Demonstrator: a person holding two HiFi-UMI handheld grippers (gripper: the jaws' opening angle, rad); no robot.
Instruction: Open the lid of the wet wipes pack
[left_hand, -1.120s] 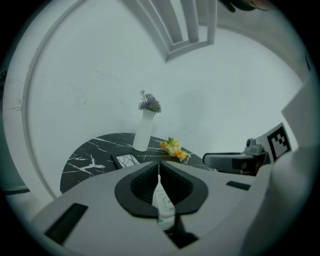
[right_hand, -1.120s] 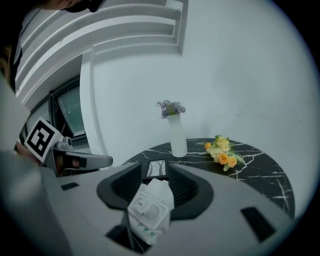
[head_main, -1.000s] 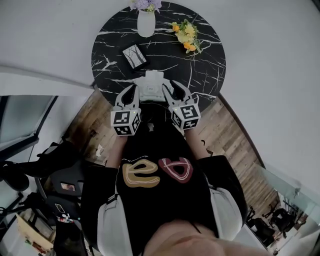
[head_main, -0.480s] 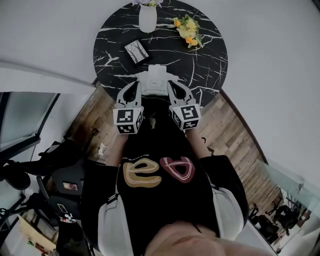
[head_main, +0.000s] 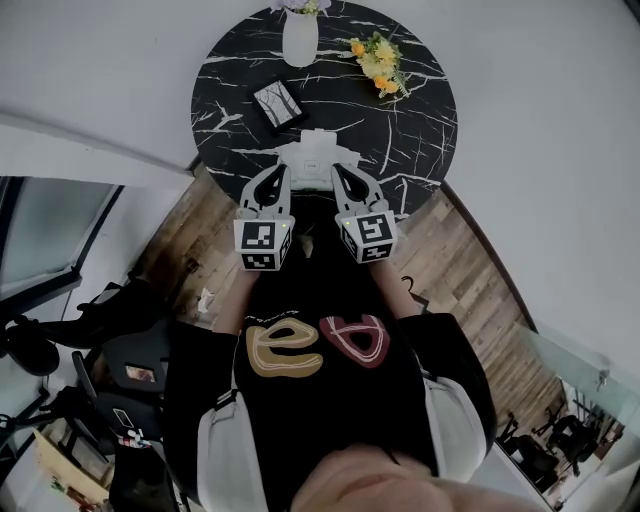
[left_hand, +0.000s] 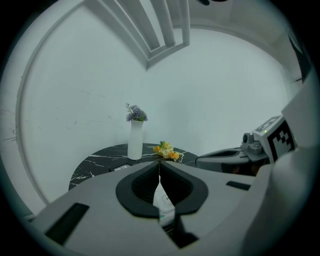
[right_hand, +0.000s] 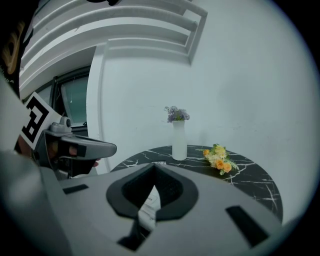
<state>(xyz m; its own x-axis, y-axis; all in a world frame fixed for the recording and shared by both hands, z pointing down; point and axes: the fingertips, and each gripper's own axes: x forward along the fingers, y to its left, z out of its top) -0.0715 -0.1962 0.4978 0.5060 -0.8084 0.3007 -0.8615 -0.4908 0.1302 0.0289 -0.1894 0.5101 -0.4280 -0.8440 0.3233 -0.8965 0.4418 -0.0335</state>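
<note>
Soft, even, rather dim light with faint shadows. Both gripper views bend strongly toward black, vignetted corners; the head view curves too. Focus mostly sharp.

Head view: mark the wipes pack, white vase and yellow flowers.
wipes pack (head_main: 312, 158), head view, middle of its top.
white vase (head_main: 300, 42), head view, its body.
yellow flowers (head_main: 374, 62), head view, the blooms.

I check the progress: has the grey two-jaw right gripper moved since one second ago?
Yes. Against the white wet wipes pack, the right gripper drew inward toward its right edge. Its jaws have just closed, with nothing between them.
</note>
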